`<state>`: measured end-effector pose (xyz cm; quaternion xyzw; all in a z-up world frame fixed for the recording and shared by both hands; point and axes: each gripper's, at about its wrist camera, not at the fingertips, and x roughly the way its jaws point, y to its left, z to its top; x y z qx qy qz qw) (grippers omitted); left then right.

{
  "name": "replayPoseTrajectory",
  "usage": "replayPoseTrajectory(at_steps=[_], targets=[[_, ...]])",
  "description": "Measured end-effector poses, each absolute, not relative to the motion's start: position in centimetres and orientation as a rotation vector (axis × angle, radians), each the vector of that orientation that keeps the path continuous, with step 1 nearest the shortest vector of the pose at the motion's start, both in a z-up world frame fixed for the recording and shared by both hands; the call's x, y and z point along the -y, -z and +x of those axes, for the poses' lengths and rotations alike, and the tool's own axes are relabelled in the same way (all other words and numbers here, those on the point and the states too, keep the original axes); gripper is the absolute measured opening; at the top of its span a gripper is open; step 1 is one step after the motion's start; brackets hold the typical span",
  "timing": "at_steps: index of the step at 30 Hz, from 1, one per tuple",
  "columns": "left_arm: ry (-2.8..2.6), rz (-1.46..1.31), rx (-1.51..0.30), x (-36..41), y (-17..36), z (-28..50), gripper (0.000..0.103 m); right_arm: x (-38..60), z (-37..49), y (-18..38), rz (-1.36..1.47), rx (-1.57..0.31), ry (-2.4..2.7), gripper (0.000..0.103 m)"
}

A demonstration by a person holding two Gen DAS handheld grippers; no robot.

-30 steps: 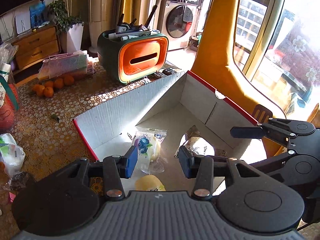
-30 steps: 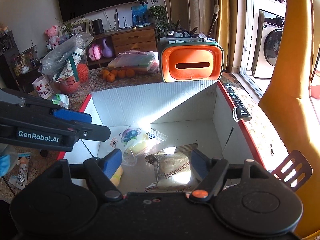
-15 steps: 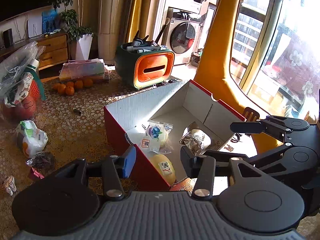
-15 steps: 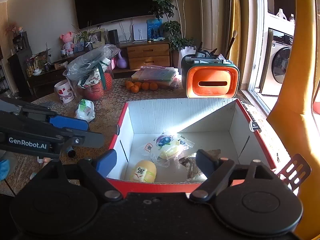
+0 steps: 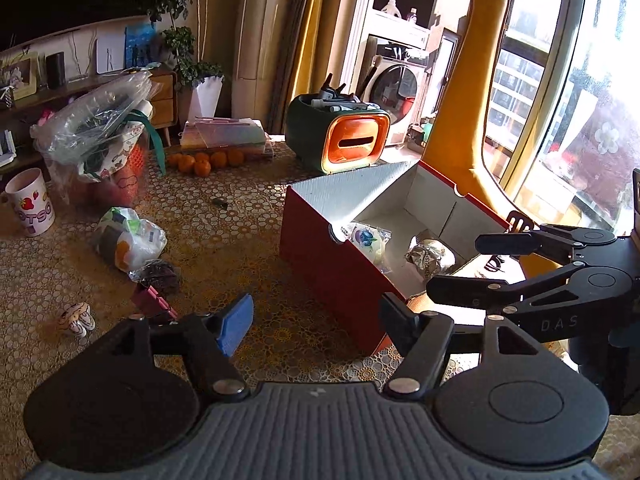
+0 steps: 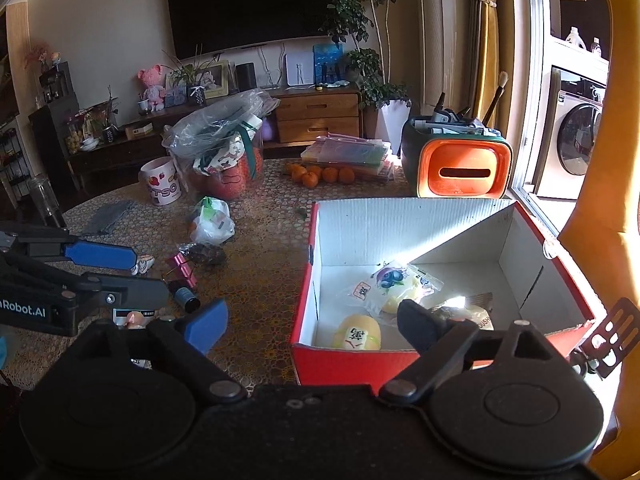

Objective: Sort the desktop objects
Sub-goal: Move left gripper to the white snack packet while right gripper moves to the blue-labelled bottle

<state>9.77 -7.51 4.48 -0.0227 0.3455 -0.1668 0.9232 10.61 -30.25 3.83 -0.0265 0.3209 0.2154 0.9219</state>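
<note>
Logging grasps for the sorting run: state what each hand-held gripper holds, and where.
Nothing is held. The left hand-held gripper and right hand-held gripper are both open and empty, near the red box.

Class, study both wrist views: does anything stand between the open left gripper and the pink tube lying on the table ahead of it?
Nothing visible does. The left gripper is open and empty, and the pink tube lies just beyond its blue fingertip, beside a dark packet.
</note>
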Motion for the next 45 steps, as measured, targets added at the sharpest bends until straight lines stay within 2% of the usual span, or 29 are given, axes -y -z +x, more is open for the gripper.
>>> replayPoseTrajectory(at_steps=[4,13,18,30,45], targets=[[0.303,-0.069,-0.699,5.3,-3.8,8.2,0.077,28.8,9.8,-3.9,-0.047,-0.643,-0.452,0.098],[0.243,-0.086,-0.727,2.6,-0.5,5.6,0.087,24.7,9.4,-3.3,-0.044,-0.66,-0.474,0.098],[0.196,-0.089,-0.736,0.6,1.1,5.0,0.103,22.5,9.5,-2.6,-0.057,-0.672,-0.477,0.098],[0.075,-0.101,-0.781,-2.9,5.5,6.5,0.103,16.4,12.0,0.6,-0.1,-0.718,-0.51,0.098],[-0.022,-0.072,-0.814,-2.0,9.9,10.1,0.103,12.4,16.4,5.2,-0.161,-0.785,-0.564,0.095]])
